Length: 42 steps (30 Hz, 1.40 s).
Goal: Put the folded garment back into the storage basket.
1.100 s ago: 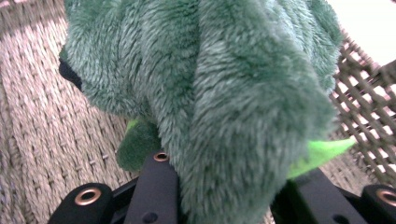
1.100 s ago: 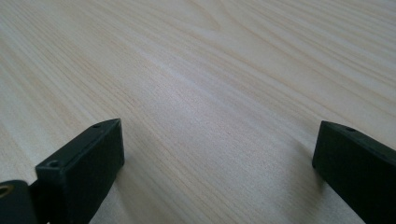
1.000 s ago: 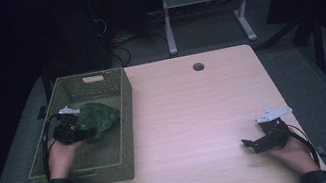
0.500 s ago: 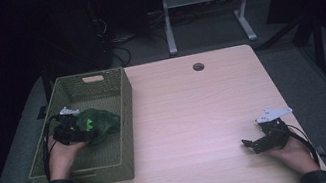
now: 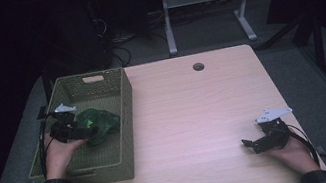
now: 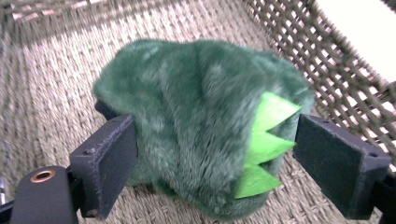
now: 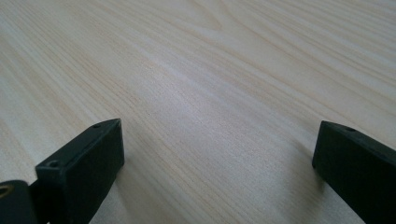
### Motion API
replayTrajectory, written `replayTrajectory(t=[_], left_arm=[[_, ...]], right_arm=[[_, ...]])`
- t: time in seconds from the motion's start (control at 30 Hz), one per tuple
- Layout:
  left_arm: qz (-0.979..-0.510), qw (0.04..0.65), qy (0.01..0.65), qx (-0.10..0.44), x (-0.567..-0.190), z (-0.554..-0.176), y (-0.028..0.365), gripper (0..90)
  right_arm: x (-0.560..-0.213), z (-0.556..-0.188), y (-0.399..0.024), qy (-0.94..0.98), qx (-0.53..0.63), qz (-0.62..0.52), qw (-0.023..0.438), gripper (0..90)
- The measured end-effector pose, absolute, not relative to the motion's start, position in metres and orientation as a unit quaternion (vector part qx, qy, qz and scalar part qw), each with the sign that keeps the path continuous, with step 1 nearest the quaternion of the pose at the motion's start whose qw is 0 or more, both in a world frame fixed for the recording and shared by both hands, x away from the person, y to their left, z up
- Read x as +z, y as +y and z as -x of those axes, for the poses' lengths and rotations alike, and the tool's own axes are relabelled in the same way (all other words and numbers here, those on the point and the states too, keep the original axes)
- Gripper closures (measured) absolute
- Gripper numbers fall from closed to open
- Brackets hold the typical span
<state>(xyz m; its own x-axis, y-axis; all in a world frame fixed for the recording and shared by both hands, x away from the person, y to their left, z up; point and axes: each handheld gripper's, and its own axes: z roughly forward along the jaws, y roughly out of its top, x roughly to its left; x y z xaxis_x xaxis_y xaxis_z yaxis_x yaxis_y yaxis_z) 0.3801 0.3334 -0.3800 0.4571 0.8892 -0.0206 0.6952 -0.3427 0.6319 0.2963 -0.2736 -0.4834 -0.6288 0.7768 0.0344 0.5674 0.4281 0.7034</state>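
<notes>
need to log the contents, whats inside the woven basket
A green plush toy lies on the woven basket floor, between the open left tongs. The floor under the toy is covered.

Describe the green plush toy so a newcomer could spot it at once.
Find the woven basket at the left side of the wooden table. On the basket's floor lies the green plush toy, between the open jaws of the left gripper. It is the one furry thing there, dark green with bright green felt spikes.

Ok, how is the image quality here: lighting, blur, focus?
High view: dim, surroundings nearly black, table evenly lit. Left gripper view: bright, green plush toy and basket weave slightly motion-blurred. Right gripper view: soft sheen on the wood, near pads a little soft.
</notes>
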Motion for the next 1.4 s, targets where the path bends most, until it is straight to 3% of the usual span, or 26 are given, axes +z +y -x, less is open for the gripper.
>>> replayTrajectory(t=[0.33,0.6,1.4], left_arm=[[-0.805,0.308,0.470,0.189,-0.344,-0.379,0.315,13.6],[-0.816,0.342,0.426,0.191,-0.323,-0.373,0.279,13.6],[-0.837,0.407,0.338,0.142,-0.335,-0.352,0.156,14.1]], right_arm=[[-0.483,-0.296,-0.274,0.831,0.350,-0.404,0.150,1.7],[-0.483,-0.296,-0.274,0.832,0.350,-0.404,0.149,1.7],[-0.483,-0.296,-0.274,0.832,0.350,-0.404,0.149,1.7]])
